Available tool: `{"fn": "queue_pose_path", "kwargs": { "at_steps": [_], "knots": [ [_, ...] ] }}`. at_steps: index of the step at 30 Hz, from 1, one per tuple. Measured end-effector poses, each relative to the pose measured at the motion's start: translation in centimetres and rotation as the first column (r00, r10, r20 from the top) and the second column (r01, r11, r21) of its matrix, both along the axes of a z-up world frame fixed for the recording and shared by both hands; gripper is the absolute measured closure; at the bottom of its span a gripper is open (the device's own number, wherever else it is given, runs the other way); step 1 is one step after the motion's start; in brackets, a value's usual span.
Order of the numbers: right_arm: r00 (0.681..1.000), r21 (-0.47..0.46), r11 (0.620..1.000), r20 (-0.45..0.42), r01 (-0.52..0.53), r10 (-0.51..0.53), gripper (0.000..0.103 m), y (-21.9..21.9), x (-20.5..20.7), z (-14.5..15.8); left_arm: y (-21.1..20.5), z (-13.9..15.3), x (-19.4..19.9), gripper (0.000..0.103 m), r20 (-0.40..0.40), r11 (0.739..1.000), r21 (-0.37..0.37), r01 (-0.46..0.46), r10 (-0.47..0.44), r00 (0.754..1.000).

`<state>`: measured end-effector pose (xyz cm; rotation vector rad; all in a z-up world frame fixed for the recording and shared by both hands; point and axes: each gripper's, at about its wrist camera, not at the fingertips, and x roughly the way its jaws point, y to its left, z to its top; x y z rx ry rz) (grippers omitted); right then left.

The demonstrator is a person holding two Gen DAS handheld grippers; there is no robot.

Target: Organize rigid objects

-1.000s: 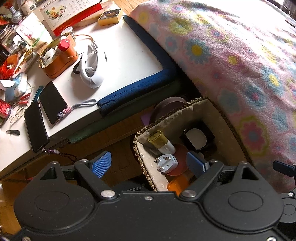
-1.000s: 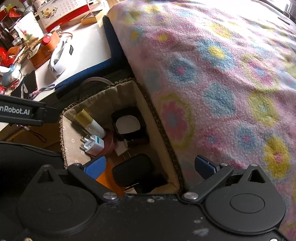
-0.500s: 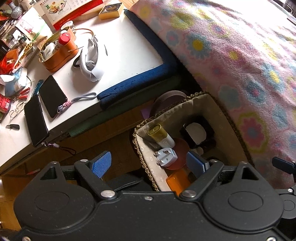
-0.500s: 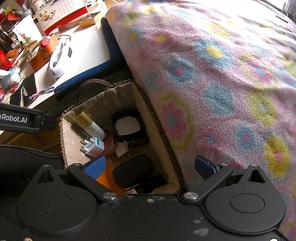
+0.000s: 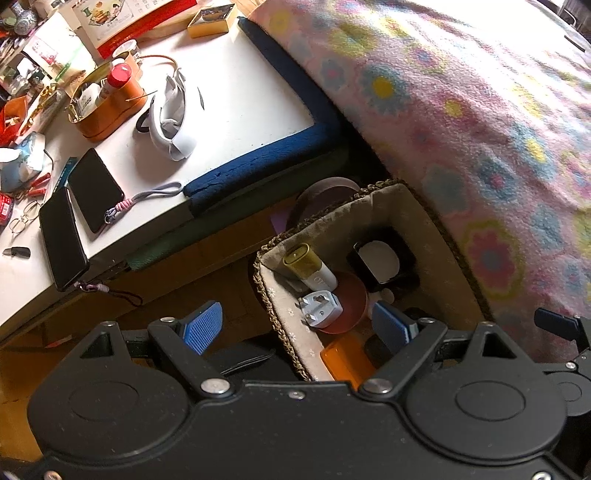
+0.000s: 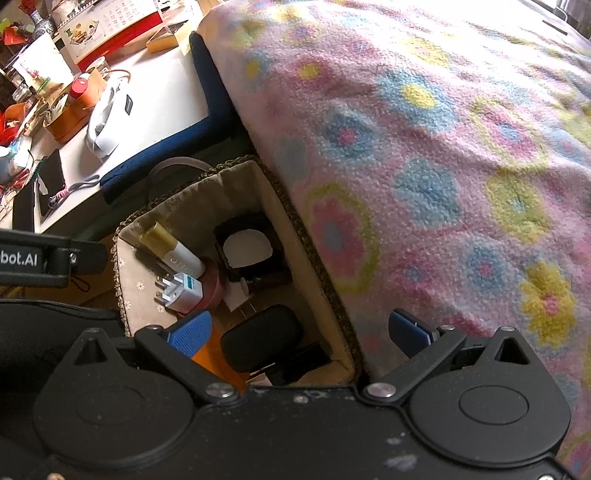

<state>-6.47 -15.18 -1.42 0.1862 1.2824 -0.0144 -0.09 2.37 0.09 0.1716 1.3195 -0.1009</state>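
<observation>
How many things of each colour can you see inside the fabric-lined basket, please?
White: 2, the plug adapter and the gold-capped tube.
Black: 2, the oval case and the square frame.
Orange: 1, the box.
Reddish-brown: 1, the round dish.
Total: 6 clearly visible; others are hidden.

Bed under a pink floral fleece blanket (image 5: 461,110) from twelve to four o'clock, brightly lit toward the upper right. White worktop (image 5: 236,96) at ten to eleven o'clock, edged by a dark blue padded border (image 5: 258,166), butted against the bed's side. Clutter along the worktop's far edge: desk calendar (image 5: 129,14), orange oval tin (image 5: 110,107), small gold box (image 5: 210,20). Wooden floor (image 5: 207,273) at eight o'clock, in shadow between worktop and bed. Same blanket (image 6: 443,166) across most of the right wrist view.
</observation>
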Motion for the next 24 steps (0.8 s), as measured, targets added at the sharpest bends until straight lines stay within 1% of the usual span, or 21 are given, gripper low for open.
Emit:
{"fn": "queue_pose_path", "kwargs": {
  "at_steps": [13, 17, 24],
  "knots": [
    [1.000, -0.005, 1.000, 0.004, -0.010, 0.010, 0.000, 0.38, 0.04, 0.24, 0.06, -0.09, -0.18, 0.017, -0.015, 1.000, -0.008, 0.001, -0.001, 1.000],
    [1.000, -0.009, 1.000, 0.009, -0.008, 0.008, 0.000, 0.39, 0.05, 0.46, 0.11, -0.38, -0.20, 0.017, -0.026, 1.000, 0.004, -0.011, 0.012, 1.000],
    [1.000, -0.015, 1.000, 0.010, -0.013, 0.013, 0.000, 0.59, 0.07, 0.67, 0.70, -0.46, 0.00, 0.019, -0.047, 0.999, -0.024, -0.036, 0.035, 0.998]
  ]
}}
